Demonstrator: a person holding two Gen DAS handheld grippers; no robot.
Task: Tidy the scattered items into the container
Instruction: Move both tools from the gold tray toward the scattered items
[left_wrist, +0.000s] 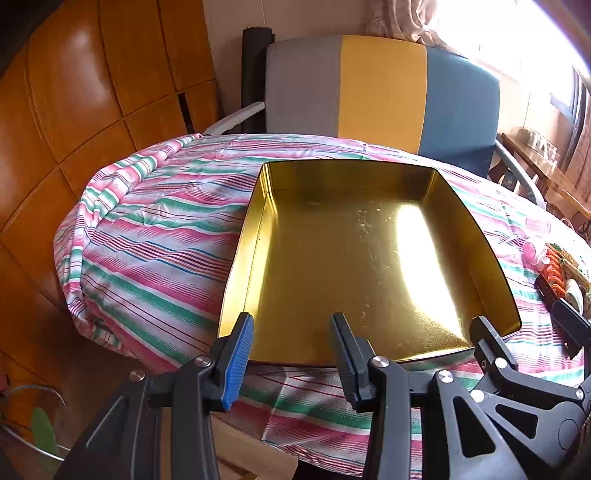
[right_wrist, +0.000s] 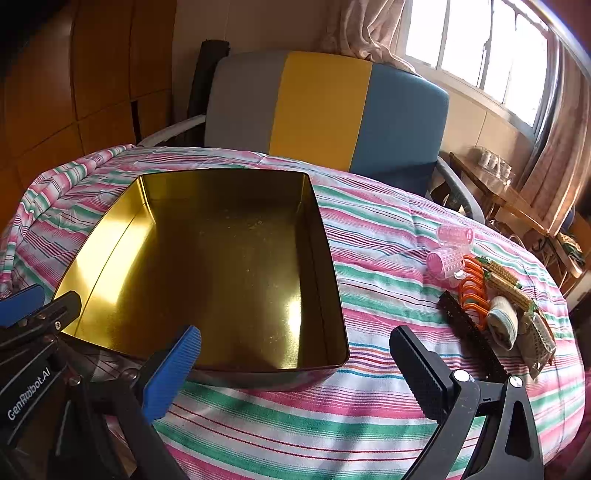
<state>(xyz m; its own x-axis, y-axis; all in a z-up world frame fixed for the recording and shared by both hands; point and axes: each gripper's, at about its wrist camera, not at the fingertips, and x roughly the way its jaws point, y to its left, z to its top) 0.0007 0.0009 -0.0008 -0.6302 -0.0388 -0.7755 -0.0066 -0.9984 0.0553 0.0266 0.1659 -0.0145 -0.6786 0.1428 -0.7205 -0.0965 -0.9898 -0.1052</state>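
Striped tablecloth; "GenRobot.AI" on left tongs

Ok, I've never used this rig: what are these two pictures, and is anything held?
No robot arm: a person holds a two-finger tool in each hand, each with a camera looking along its fingers. In the left tool's picture the left gripper hangs over the near rim of the empty gold tin, holding nothing. In the right tool's picture the right gripper stands wide open, also empty. Right of the tin on the striped cloth lie pink hair rollers, orange clips and a black comb.
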